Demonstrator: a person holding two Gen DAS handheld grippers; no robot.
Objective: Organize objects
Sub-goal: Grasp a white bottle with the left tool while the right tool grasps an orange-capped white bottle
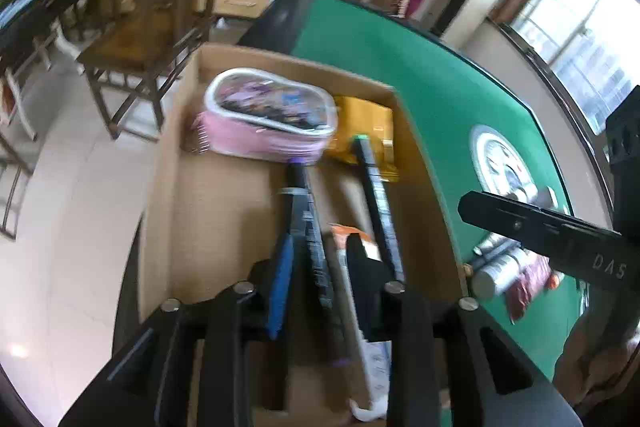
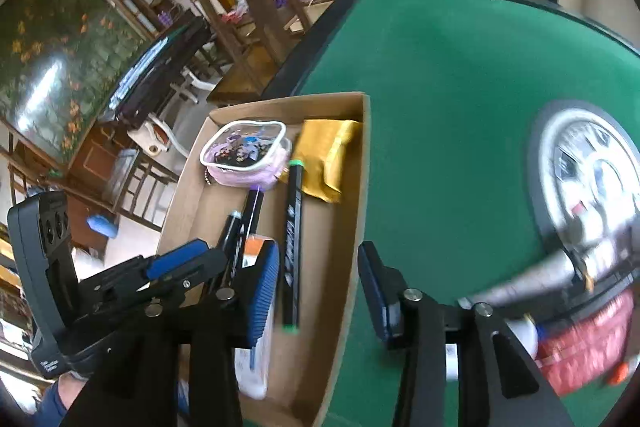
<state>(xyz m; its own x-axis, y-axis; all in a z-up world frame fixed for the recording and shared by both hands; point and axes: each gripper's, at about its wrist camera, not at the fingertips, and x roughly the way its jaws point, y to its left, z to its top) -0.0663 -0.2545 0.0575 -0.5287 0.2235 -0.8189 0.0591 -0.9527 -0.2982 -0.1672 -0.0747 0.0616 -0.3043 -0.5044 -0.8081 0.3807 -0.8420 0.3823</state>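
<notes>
Flat cardboard box (image 2: 344,227); slim black markers (image 2: 291,247); felt table (image 2: 440,107).

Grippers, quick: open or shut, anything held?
Left gripper: jaws open, nothing gripped; markers lie below in the cardboard box.
Right gripper: jaws open, empty.

The letters "DAS" stand in pale print on the black bar of the right gripper (image 1: 552,231), to the right of the cardboard box (image 1: 172,211); the white print on the black marker (image 2: 291,247) inside that box is too blurred to read.
</notes>
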